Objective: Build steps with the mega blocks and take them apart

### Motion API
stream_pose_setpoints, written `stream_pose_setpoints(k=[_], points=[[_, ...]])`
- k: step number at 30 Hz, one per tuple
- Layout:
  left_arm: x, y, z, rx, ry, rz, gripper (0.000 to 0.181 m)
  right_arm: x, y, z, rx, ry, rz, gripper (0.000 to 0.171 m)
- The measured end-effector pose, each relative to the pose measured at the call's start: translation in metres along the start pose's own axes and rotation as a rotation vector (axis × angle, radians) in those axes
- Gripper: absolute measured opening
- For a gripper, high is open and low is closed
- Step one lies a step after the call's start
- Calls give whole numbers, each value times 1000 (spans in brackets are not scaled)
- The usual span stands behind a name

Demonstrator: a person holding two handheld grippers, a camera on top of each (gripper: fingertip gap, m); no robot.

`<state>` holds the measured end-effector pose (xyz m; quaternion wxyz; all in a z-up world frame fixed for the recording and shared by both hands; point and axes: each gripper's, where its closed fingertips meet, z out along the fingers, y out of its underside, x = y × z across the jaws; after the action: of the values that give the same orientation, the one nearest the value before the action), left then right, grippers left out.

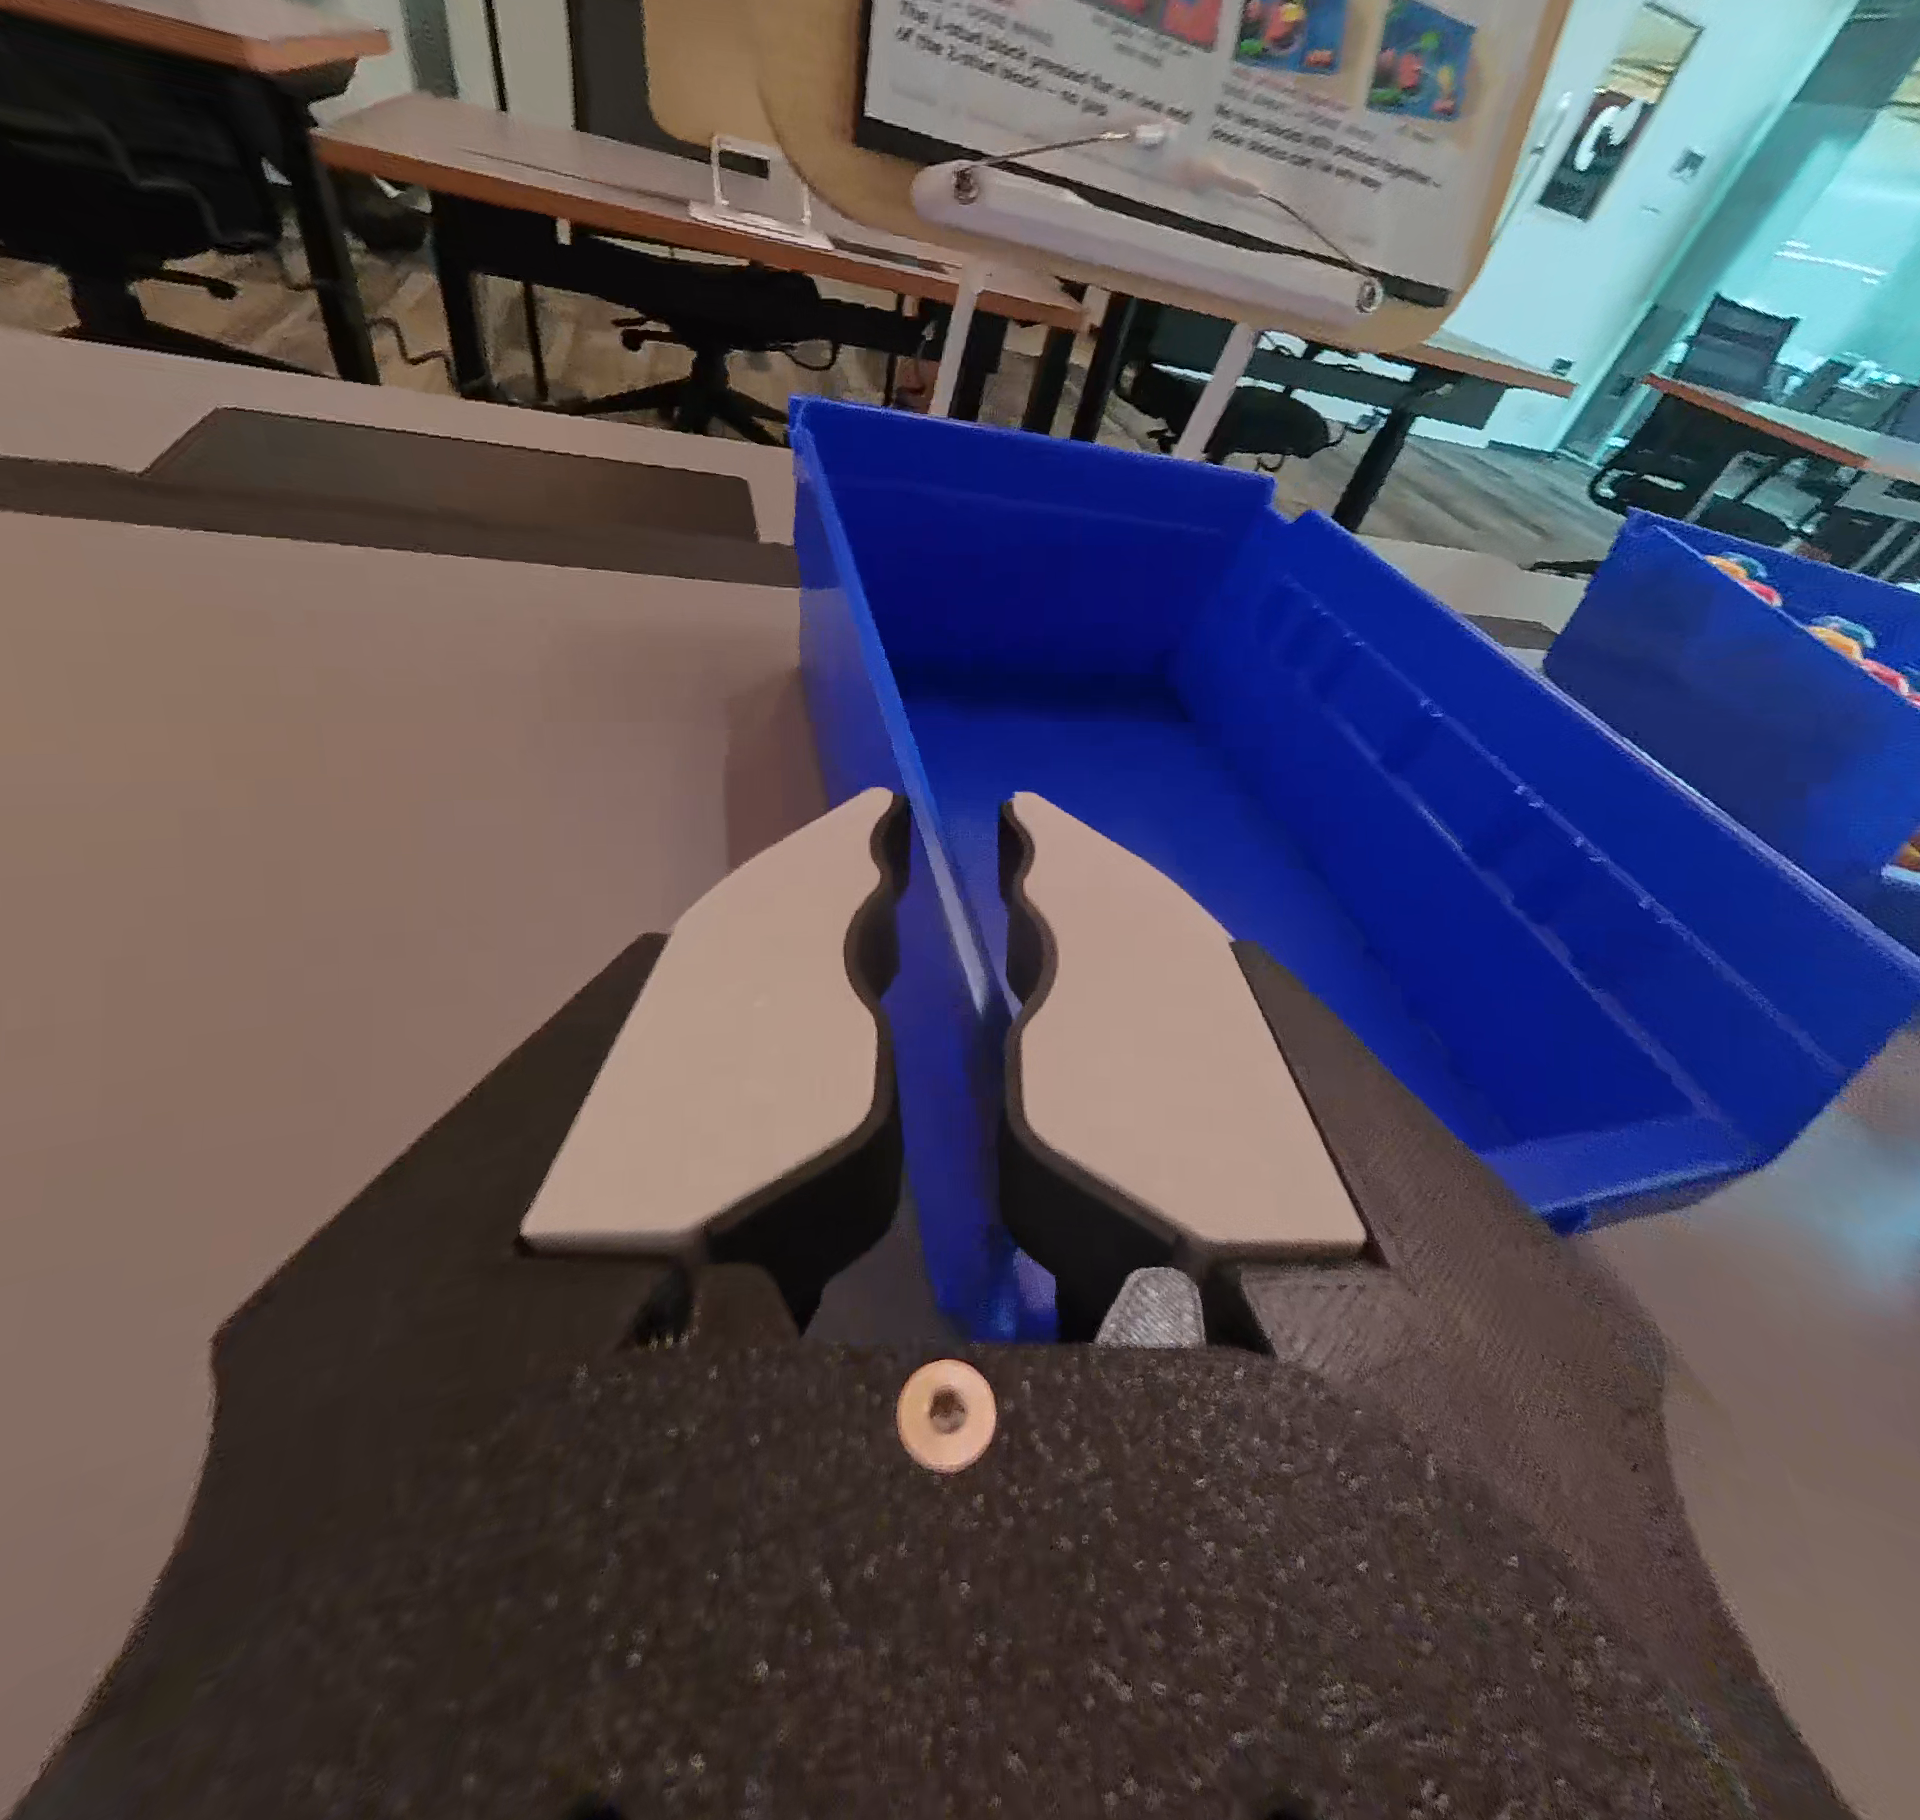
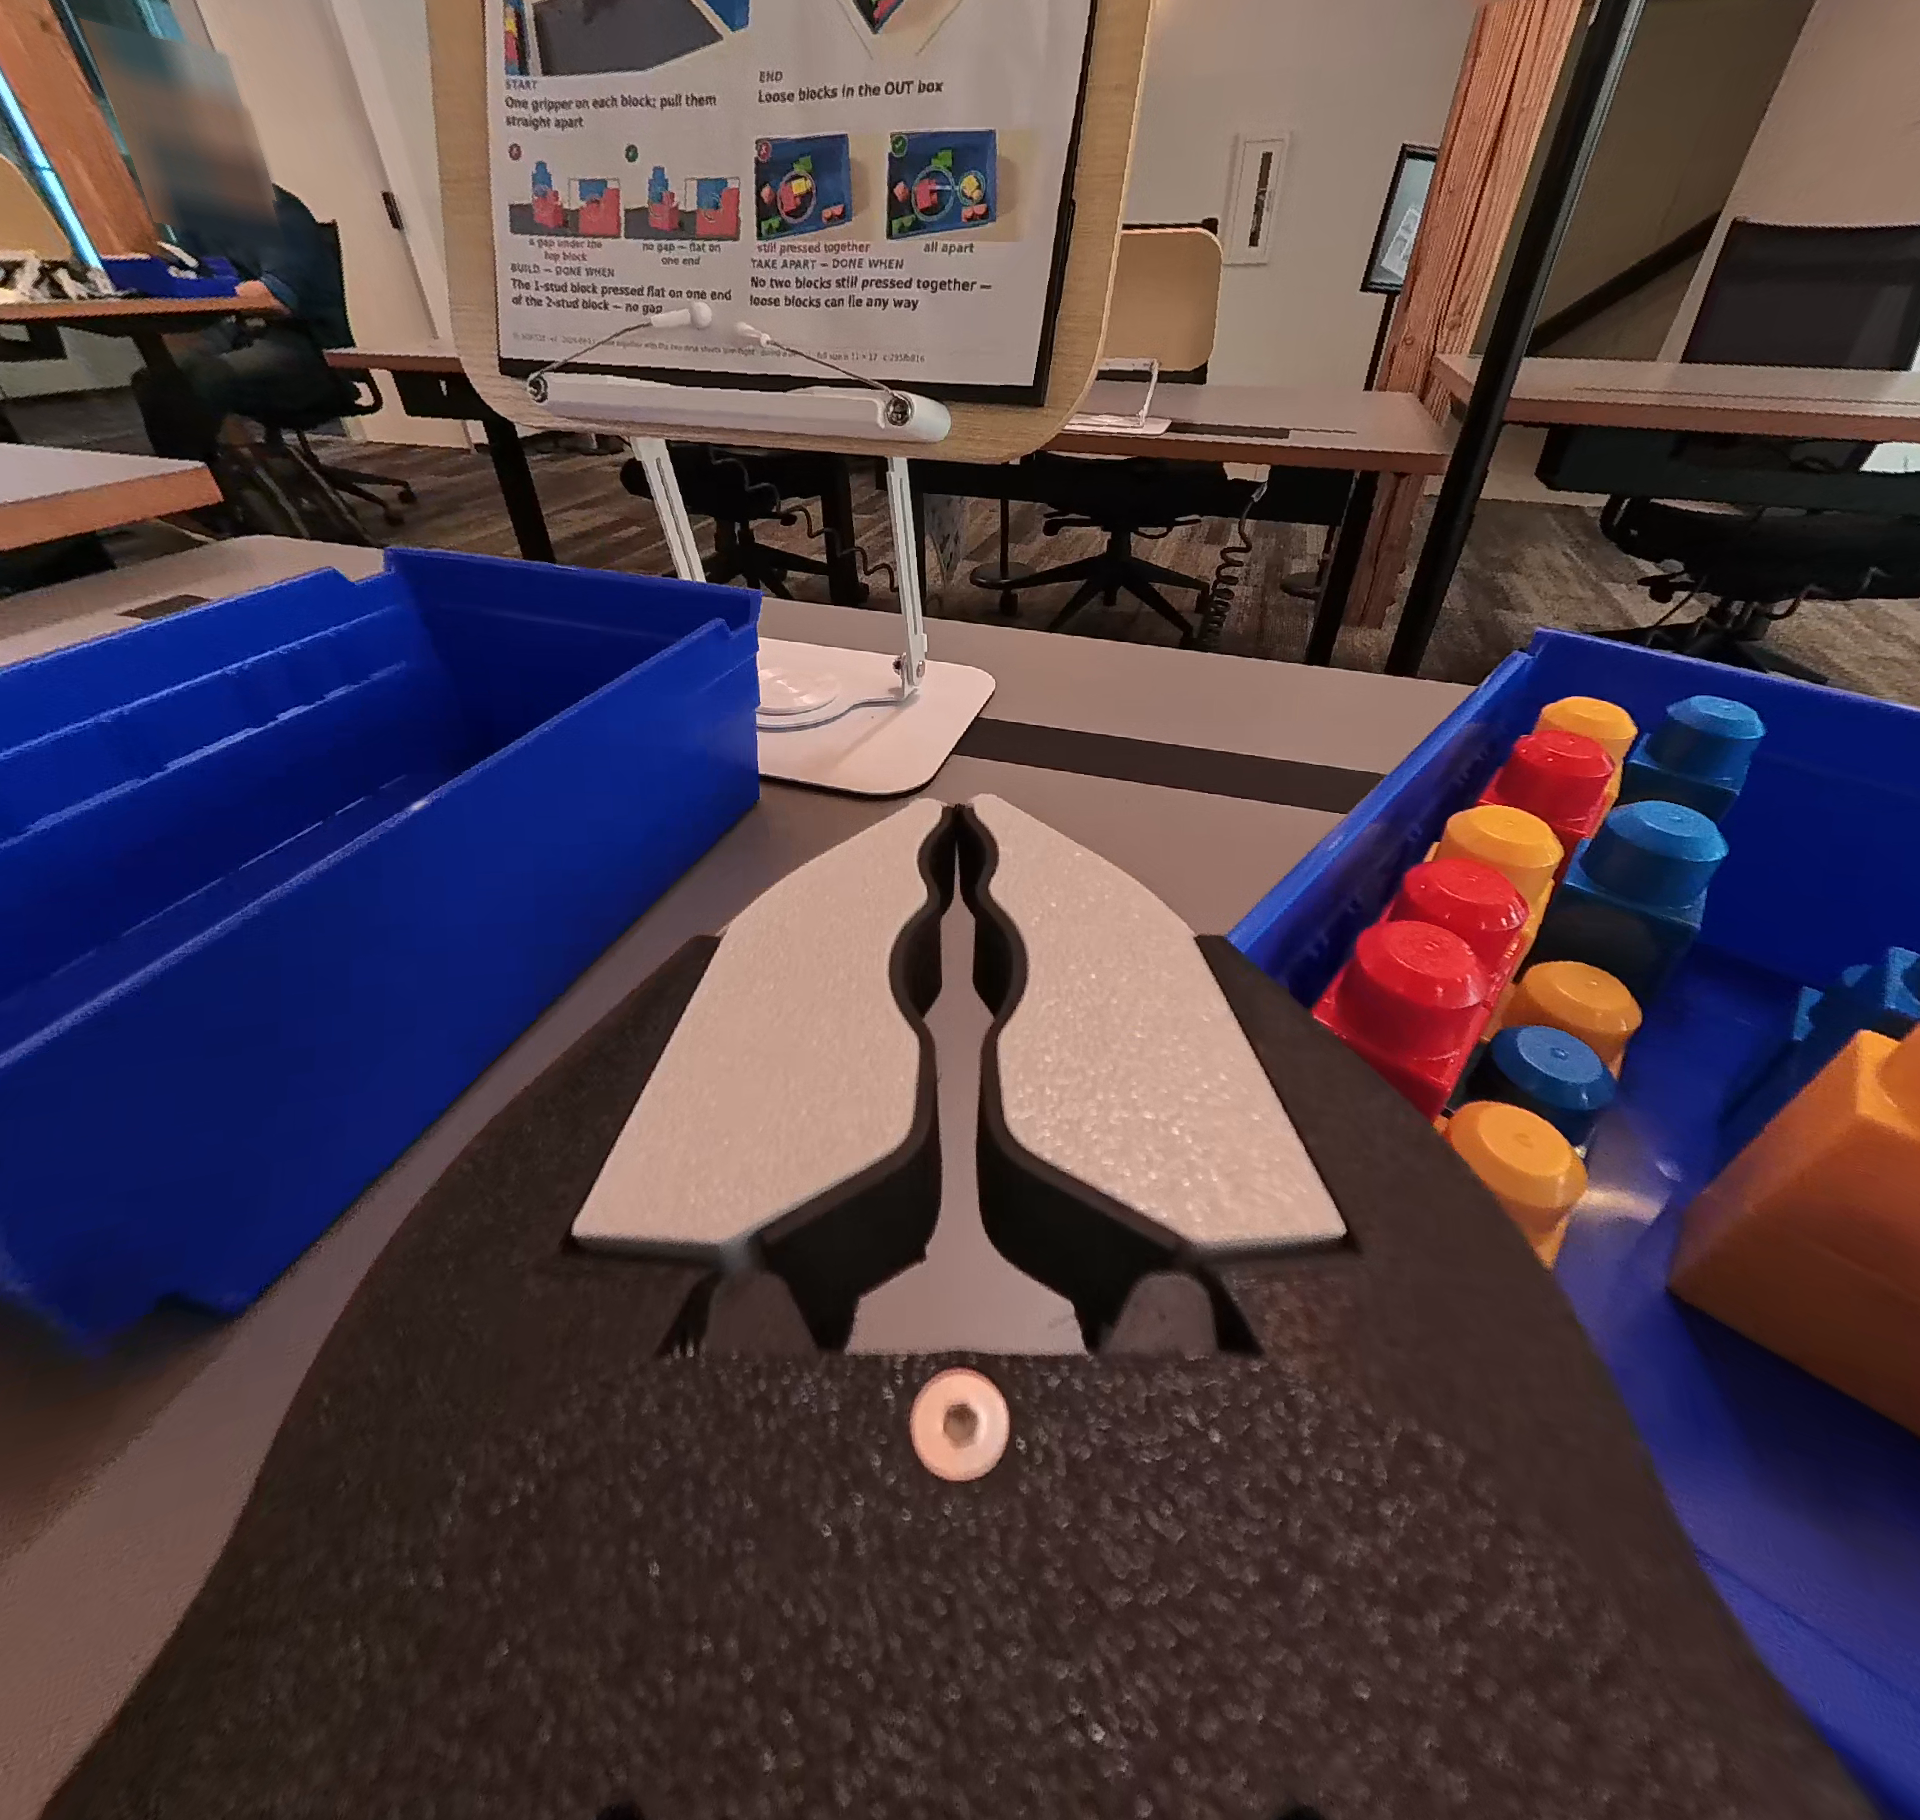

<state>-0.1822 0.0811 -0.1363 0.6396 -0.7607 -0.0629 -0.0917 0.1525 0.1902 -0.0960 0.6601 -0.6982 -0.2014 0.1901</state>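
Blue plastic forms the empty bin, whose near side wall is straddled by the left gripper, jaws parted and not touching it. The right gripper is held over the grey counter between two bins, jaws nearly closed on nothing. Mega blocks are gathered in the right-hand bin.

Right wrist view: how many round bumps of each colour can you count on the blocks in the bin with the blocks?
Red bumps: 3
Yellow-orange bumps: 4
Blue bumps: 3
Total: 10, all in the right blue bin. The blocks cut off at the picture's right edge are not counted.
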Motion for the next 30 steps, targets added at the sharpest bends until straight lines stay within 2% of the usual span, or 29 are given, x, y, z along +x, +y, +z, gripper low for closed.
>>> stream_pose_setpoints(k=[6, 10, 13, 17, 20, 23, 26, 30], points=[[2, -14, -12, 42, 10, 47, 30, 2, -2, -3, 7, 2, -1, 0], [0, -33, -26, 91, -1, 111, 32, 17, -7, -17, 15, 40, 6, 10], [-3, -44, -35, 108, -5, 156, 30, 49, -13, -44, 31, 147, 11, 18], [-7, -50, -40, 109, 9, 155, 28, 105, -21, -99, 53, 371, -44, 30], [-6, -51, -41, 99, 30, 125, 28, 149, -3, -129, -53, 501, -78, 51], [-2, -52, -42, 101, 43, 131, 28, 178, 23, -143, -142, 538, -2, 65], [7, -54, -44, 98, 71, 140, 28, 198, 47, -143, -196, 573, 30, 64], [19, -53, -46, 76, 125, 153, 27, 207, 68, -128, -242, 537, 121, 59]])
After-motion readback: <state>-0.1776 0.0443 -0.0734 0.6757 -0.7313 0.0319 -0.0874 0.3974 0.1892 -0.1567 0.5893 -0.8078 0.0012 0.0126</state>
